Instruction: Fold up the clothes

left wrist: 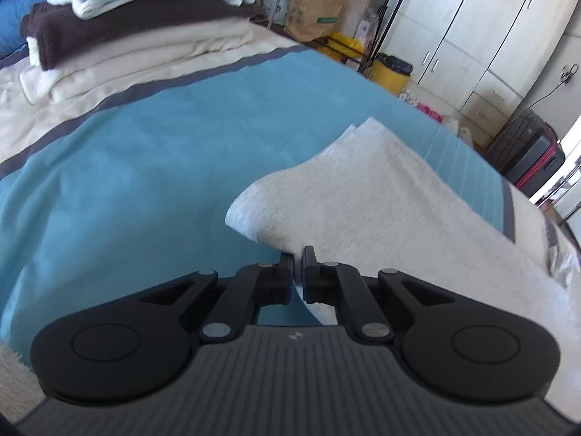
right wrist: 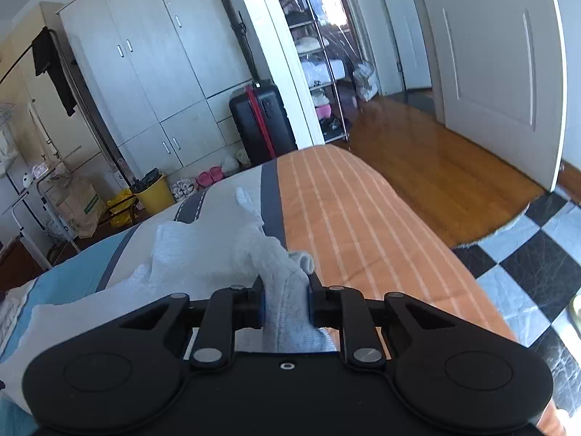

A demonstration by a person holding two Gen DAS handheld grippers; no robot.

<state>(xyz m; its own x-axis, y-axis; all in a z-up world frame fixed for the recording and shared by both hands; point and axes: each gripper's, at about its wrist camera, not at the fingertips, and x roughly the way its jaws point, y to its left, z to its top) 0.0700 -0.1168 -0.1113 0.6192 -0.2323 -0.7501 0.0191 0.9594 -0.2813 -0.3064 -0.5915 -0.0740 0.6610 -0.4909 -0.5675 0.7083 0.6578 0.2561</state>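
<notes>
A pale grey-white knitted garment [left wrist: 381, 196] lies partly folded on the blue bedspread [left wrist: 138, 167]. My left gripper [left wrist: 298, 254] is shut on a thin edge of that garment at its near corner, the cloth pinched between the two black pads. In the right wrist view the same garment [right wrist: 203, 250] bunches up over the bed. My right gripper [right wrist: 285, 283] is shut on a thick fold of it, which fills the gap between the fingers and runs back under the gripper body.
A stack of folded clothes [left wrist: 138, 25], white, dark brown and cream, stands at the bed's far left. The bed's orange striped part [right wrist: 356, 225] ends at a wooden floor [right wrist: 454, 167]. A wardrobe [right wrist: 156, 72], a black suitcase [right wrist: 259, 120] and a yellow bin [right wrist: 154, 190] stand beyond.
</notes>
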